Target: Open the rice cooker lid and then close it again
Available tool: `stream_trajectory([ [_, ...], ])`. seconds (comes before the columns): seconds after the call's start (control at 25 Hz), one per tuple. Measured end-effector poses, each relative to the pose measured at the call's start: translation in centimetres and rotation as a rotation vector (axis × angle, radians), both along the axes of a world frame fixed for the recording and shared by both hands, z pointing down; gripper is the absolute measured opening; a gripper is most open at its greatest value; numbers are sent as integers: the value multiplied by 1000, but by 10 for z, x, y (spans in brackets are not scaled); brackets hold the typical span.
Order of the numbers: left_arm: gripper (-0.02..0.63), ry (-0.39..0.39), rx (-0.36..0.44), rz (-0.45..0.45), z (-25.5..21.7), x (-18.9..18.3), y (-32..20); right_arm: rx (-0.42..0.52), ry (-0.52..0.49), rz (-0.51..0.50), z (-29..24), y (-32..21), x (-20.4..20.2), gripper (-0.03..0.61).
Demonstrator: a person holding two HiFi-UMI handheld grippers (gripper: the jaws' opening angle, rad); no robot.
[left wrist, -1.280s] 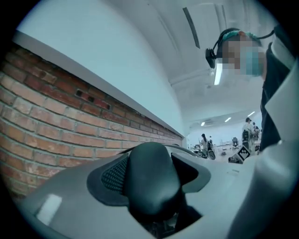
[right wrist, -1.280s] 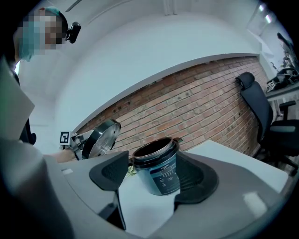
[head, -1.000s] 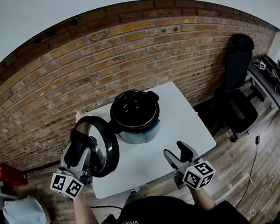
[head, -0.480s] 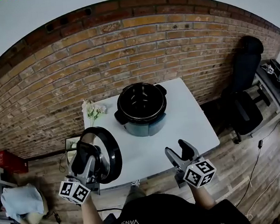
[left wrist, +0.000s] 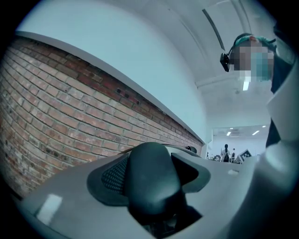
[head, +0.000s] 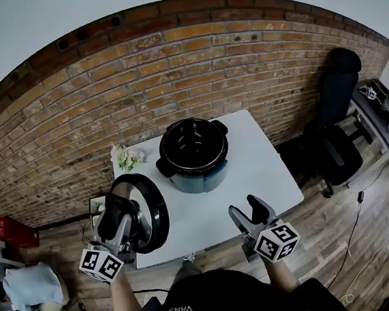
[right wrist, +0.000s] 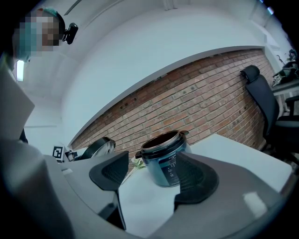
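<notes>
The white tabletop (head: pixel 264 172) butts its far edge against the brick wall (head: pixel 107 105), so nothing can pass behind it. The other three edges are open to the wooden floor. The rice cooker (head: pixel 193 155) stands uncovered near the far edge, a little left of the middle, and its dark pot is open to the ceiling. A small bunch of flowers (head: pixel 126 158) sits at the far-left corner, just beside the cooker. The right half of the tabletop and the whole near strip are bare. An office chair (head: pixel 335 124) stands well apart off the right edge, and a red crate (head: pixel 14 232) lies on the floor far off to the left.

My left tongs (head: pixel 116 212) hang off the near-left corner, out past the left edge and pointing level. They are spread wide but not empty — the pads are clamped on the black handle (left wrist: pixel 152 179) of the lid (head: pixel 153 213). The lid stands on its rim in the air with its shiny underside turned towards the table, clear of the cooker.

My right tongs (head: pixel 246 211) hover above the near edge, right of the middle. The jaws stand well apart with nothing between them — only the cooker in the distance beyond the gap.
</notes>
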State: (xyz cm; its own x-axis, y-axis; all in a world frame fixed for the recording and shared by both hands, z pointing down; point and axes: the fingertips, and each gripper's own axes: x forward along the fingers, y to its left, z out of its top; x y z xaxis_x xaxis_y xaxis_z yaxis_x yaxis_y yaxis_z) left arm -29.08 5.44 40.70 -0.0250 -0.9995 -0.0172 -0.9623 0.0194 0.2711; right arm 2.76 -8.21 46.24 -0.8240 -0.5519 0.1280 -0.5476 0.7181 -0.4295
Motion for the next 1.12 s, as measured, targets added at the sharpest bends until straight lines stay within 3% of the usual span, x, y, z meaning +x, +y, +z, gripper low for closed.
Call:
stream_trajectory([
  [0.48, 285, -223, 52, 309, -66, 16, -109, -3, -28, 131, -2, -18, 11, 307],
  [0.76, 285, -353, 6, 532, -74, 49, -185, -22, -33, 244, 2, -24, 32, 307],
  [1.12, 284, -495, -84, 807, -44, 91, -261, -59, -1, 366, 15, -22, 55, 307],
])
